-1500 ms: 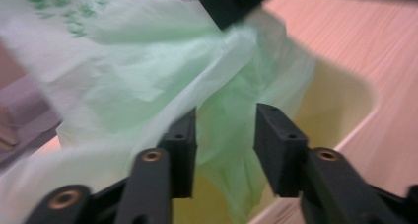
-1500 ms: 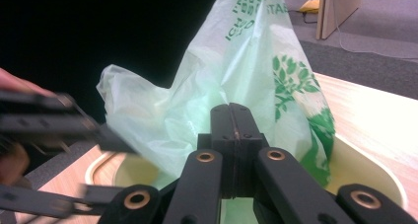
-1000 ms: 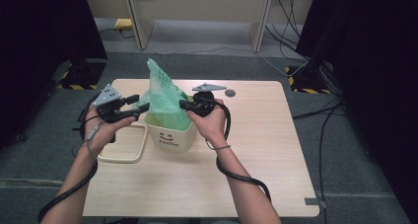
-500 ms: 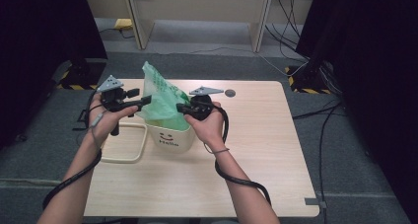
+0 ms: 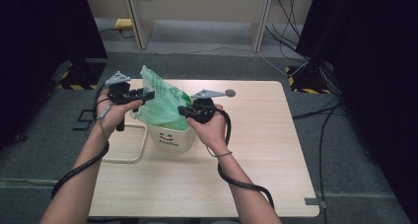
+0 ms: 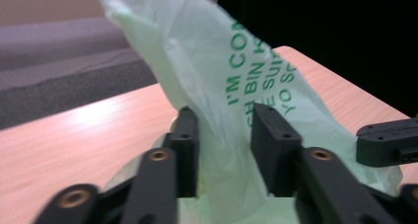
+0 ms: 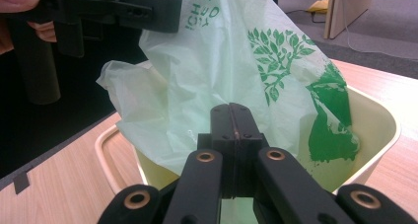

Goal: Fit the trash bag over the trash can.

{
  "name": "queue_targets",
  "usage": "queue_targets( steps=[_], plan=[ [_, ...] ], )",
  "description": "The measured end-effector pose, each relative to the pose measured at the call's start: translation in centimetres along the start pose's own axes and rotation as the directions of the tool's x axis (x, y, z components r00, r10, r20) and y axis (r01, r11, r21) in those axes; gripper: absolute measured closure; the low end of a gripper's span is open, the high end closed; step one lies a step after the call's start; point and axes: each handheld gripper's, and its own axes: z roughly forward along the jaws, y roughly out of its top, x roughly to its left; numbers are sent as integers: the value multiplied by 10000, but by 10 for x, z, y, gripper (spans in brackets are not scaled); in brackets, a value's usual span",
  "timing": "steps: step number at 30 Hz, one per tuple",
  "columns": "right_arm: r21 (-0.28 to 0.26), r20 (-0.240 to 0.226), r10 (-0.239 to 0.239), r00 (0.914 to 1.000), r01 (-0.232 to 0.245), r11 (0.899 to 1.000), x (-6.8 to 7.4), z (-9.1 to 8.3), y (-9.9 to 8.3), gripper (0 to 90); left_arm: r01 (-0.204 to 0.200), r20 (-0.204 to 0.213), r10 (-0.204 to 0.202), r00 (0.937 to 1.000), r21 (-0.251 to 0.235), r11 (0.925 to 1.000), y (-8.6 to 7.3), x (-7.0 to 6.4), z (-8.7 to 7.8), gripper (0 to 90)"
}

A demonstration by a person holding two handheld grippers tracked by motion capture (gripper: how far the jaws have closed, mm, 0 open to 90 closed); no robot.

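A thin green printed bag stands up out of a cream bin with a smiley face, left of the table's middle. My left gripper is raised at the bag's left side. Its jaws are apart, and the bag film runs up between its fingers. My right gripper is at the bin's right rim. In the right gripper view my right gripper has its jaws pressed together on the bag's lower edge, over the bin. The left gripper also appears there, at the bag's upper left.
A cream loop lies flat on the wooden table, left of the bin. A small dark disc sits near the far edge. Cables trail over the floor to the right, and wooden panels stand beyond the table.
My left gripper has risen and moved farther from me along the bag's left side, and the bag's top now leans left. The right gripper has barely moved.
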Motion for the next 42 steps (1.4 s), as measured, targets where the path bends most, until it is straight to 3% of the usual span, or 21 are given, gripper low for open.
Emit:
queue_targets(
  steps=[3,5,6,9,14,15,16,17,18,19,23,25,26,27,29,31,33,36,38,40,42],
  plan=[
    [34,-16,-60,10000,60,10000,0,0,0,900,-354,10,355,9994,-204,9992,3,-6,-2,772],
    [126,-58,-122,9999,123,9998,0,-1,0,829,-894,140,900,9958,-377,9953,7,-14,-4,859],
    [129,-55,-124,9999,125,9998,0,-2,1,788,-894,140,900,9958,-377,9953,7,-14,-4,875],
    [-149,50,-184,9998,185,9997,0,-5,6,676,-1716,471,1732,9838,-346,9846,11,-30,-4,893],
    [-947,167,-164,9997,179,9953,-1,-19,23,620,-2649,955,2657,9593,-210,9640,12,-55,2,893],
    [-1120,152,-118,9998,134,9936,-1,-22,28,618,-2649,955,2657,9593,-210,9640,12,-55,2,893],
    [-1264,134,-127,9998,143,9919,-1,-25,33,617,-3007,1139,3003,9470,-135,9536,11,-65,7,893],
    [-1394,102,-112,9999,125,9902,-1,-28,38,615,-3145,1228,3134,9417,-103,9492,10,-69,9,893],
    [-1394,102,-112,9999,125,9902,-1,-28,38,615,-3145,1228,3134,9417,-103,9492,10,-69,9,893],
    [-1541,40,-103,9999,108,9880,0,-34,46,599,-3379,1366,3348,9323,-3,9412,8,-77,14,893],
    [-1311,-29,-215,9998,210,9911,1,-37,57,559,-3773,1690,3692,9138,172,9259,5,-89,20,893],
    [-1179,-32,-223,9997,217,9928,1,-36,58,544,-3841,1761,3753,9100,182,9231,4,-91,21,893],
    [-887,-53,-201,9998,196,9959,-1,-33,57,531,-4049,1881,3934,8999,259,9140,3,-96,22,893],
    [-764,-75,-148,9999,142,9970,-2,-32,56,526,-4049,1881,3934,8999,259,9140,3,-96,22,893],
    [-526,-96,-88,9999,83,9986,-5,-27,54,513,-4218,2084,4068,8894,314,9061,1,-101,23,893],
    [-358,-74,-68,9999,65,9993,-6,-23,51,504,-4266,2145,4102,8864,343,9038,1,-102,24,893],
    [-273,-12,-53,10000,53,9996,-7,-21,49,504,-4290,2182,4121,8846,346,9026,1,-103,24,892],
    [-265,108,151,9998,-148,9995,-12,-19,43,690,-4447,2401,4252,8727,311,8951,0,-108,22,893],
    [-157,139,212,9997,-210,9997,-13,-20,40,804,-4509,2447,4314,8683,271,8922,0,-110,21,890],
    [-146,121,313,9994,-312,9994,-14,-21,37,894,-4499,2463,4318,8677,194,8929,0,-111,19,888],
    [-165,210,383,9990,-380,9991,-15,-23,35,900,-4475,2454,4303,8687,167,8941,-1,-111,18,876]
  ],
)
